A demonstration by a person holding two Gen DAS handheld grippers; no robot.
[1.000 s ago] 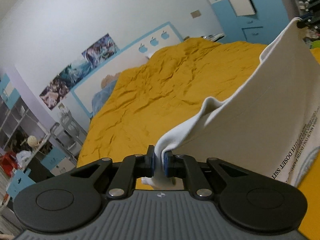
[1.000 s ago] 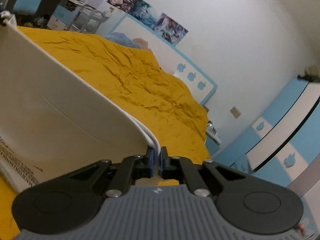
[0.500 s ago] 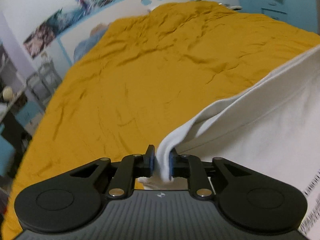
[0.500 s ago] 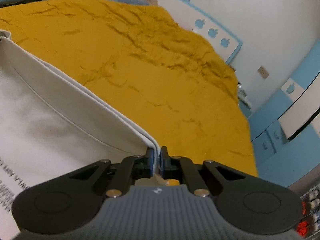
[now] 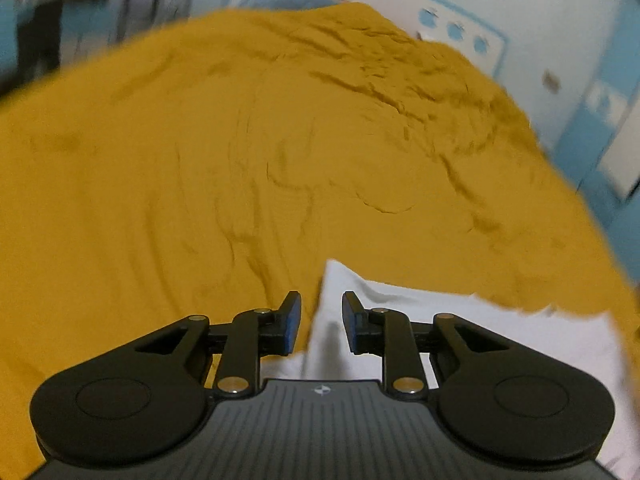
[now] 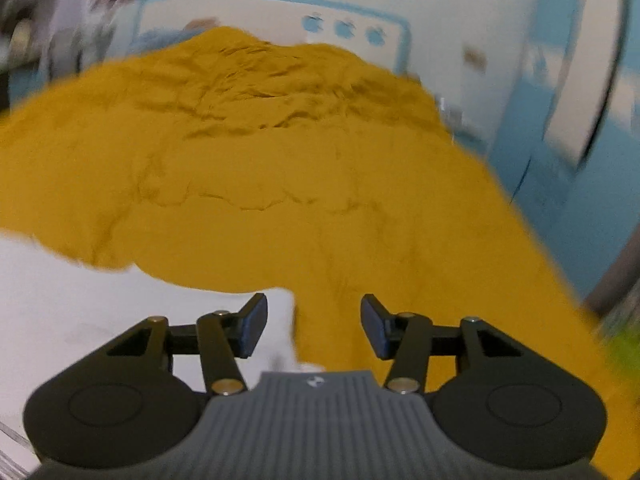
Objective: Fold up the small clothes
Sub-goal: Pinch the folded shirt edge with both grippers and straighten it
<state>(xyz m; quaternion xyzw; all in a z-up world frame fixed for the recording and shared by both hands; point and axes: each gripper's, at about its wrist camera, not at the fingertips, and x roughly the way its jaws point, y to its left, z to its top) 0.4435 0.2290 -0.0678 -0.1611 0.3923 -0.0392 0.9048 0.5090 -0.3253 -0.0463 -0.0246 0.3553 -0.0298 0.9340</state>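
Observation:
A white garment (image 5: 460,320) lies flat on the yellow bedspread (image 5: 240,160). In the left wrist view its near left corner sticks up between the fingers of my left gripper (image 5: 321,326), which is open and not pinching it. In the right wrist view the garment (image 6: 100,312) fills the lower left, and its right corner lies by the left finger of my right gripper (image 6: 314,326), which is open wide over the bedspread (image 6: 320,180). Both views are blurred by motion.
A white and blue headboard (image 6: 280,20) stands at the far end of the bed. Blue and white cupboards (image 6: 580,120) line the right side. Shelves and clutter (image 5: 60,8) stand at the far left.
Both grippers have lowered the stretched garment onto the bed and opened, letting go of its corners. The garment now lies flat instead of hanging between them.

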